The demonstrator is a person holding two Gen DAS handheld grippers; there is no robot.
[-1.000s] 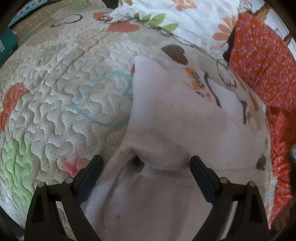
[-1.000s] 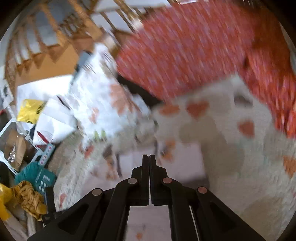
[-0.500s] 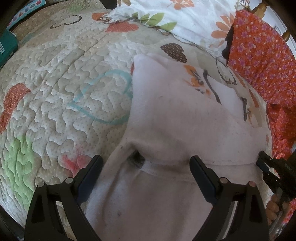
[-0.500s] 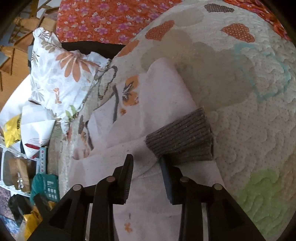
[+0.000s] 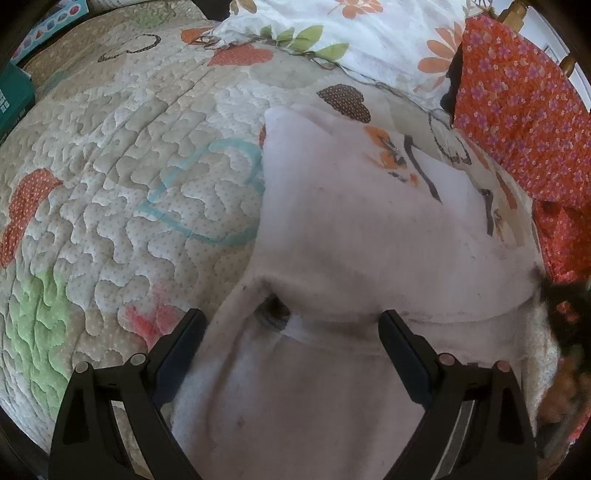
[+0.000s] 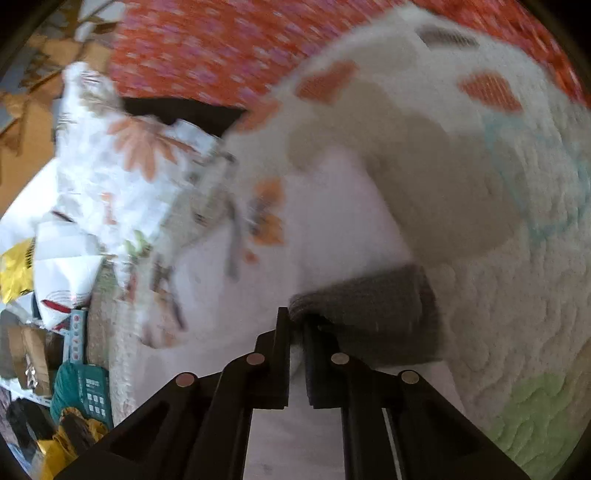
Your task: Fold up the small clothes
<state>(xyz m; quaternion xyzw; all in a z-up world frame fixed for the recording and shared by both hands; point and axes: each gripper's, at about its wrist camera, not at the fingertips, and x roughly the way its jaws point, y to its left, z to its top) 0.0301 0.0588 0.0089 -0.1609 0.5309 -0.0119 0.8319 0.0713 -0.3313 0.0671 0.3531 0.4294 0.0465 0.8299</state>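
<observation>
A small white garment [image 5: 351,221] with an orange and black print lies spread on the quilt [image 5: 129,184]. My left gripper [image 5: 291,328] hangs open just above the garment's near part, one finger on each side of a fold. In the right wrist view the garment [image 6: 332,221] has a grey ribbed cuff [image 6: 373,306] on its sleeve. My right gripper [image 6: 295,328] is closing to a thin slit, pinching white sleeve fabric right beside that cuff. It shows as a dark blur [image 5: 561,306] at the right edge of the left wrist view.
A flowered white pillow [image 5: 369,33] and an orange floral cloth [image 5: 517,110] lie beyond the garment. A teal box [image 5: 11,99] sits at the quilt's far left. Beside the bed in the right wrist view are bags and boxes [image 6: 44,266].
My right gripper swung down to the sleeve, opened around the fabric by the grey cuff, then closed on it. The left gripper and the garment under it stayed put.
</observation>
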